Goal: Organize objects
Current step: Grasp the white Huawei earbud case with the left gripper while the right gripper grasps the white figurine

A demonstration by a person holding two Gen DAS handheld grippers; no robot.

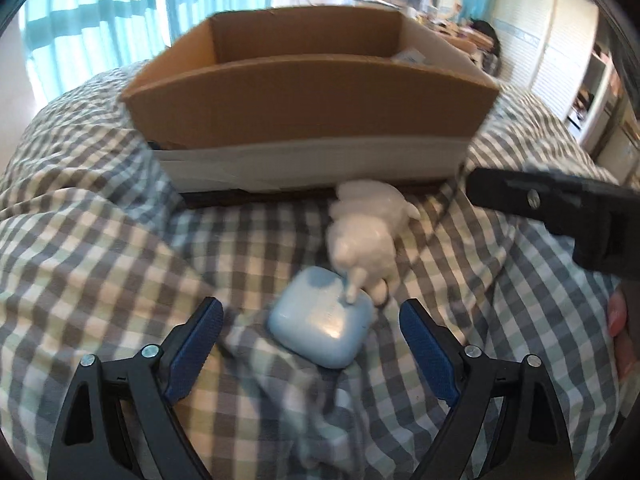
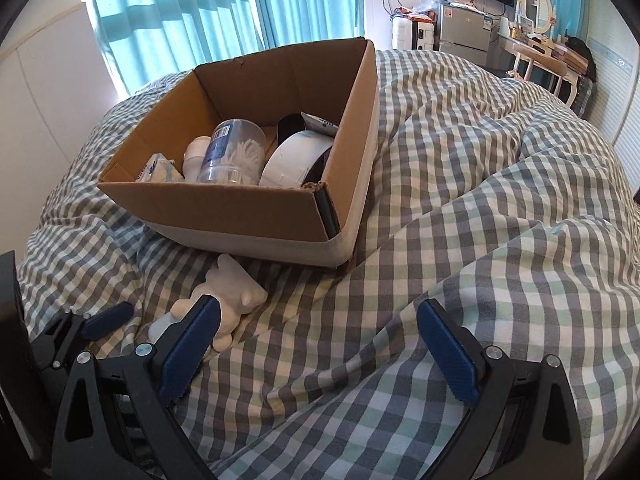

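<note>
A pale blue rounded case (image 1: 320, 320) lies on the checked quilt between the fingers of my left gripper (image 1: 310, 308), which is open with its blue pads apart from the case. A white bear figurine (image 1: 364, 224) lies just beyond the case, one limb resting on it, in front of the cardboard box (image 1: 304, 108). My right gripper (image 2: 320, 306) stands open over bare quilt. Its left finger covers part of the bear figurine (image 2: 236, 284). The box (image 2: 240, 208) holds a cotton swab tub (image 2: 236, 152), a roll of tape (image 2: 296, 160) and a tissue pack (image 2: 160, 168).
The checked quilt (image 2: 460, 240) is rumpled into folds all around the box. The right gripper's black body (image 1: 560, 208) juts in from the right of the left wrist view. Turquoise curtains (image 2: 192, 4), a small fridge (image 2: 464, 28) and a dressing table (image 2: 536, 48) stand beyond the bed.
</note>
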